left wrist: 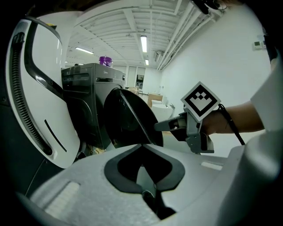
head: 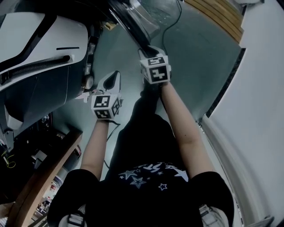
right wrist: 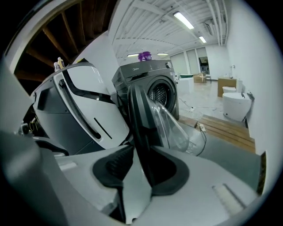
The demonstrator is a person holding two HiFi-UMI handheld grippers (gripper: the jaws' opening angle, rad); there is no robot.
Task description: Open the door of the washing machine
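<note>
The dark washing machine (right wrist: 152, 81) stands with its round door (head: 128, 20) swung out, drum opening visible. In the right gripper view the door's black rim (right wrist: 140, 128) runs down between my pads, its clear glass bowl (right wrist: 170, 126) bulging to the right. My right gripper (head: 146, 48) is shut on that rim. From the left gripper view the door (left wrist: 128, 121) is seen from its outer side, with the right gripper (left wrist: 166, 125) clamped on its edge. My left gripper (head: 115, 75) hangs free to the left of the door, its jaws (left wrist: 141, 148) together with nothing between them.
A large white-and-dark curved appliance (head: 40, 53) stands close on the left. A cable (head: 171, 26) lies on the grey floor beyond the door, by wooden planks (head: 217, 13). A wooden bench (head: 44, 173) is at lower left; a white wall (head: 262, 111) runs along the right.
</note>
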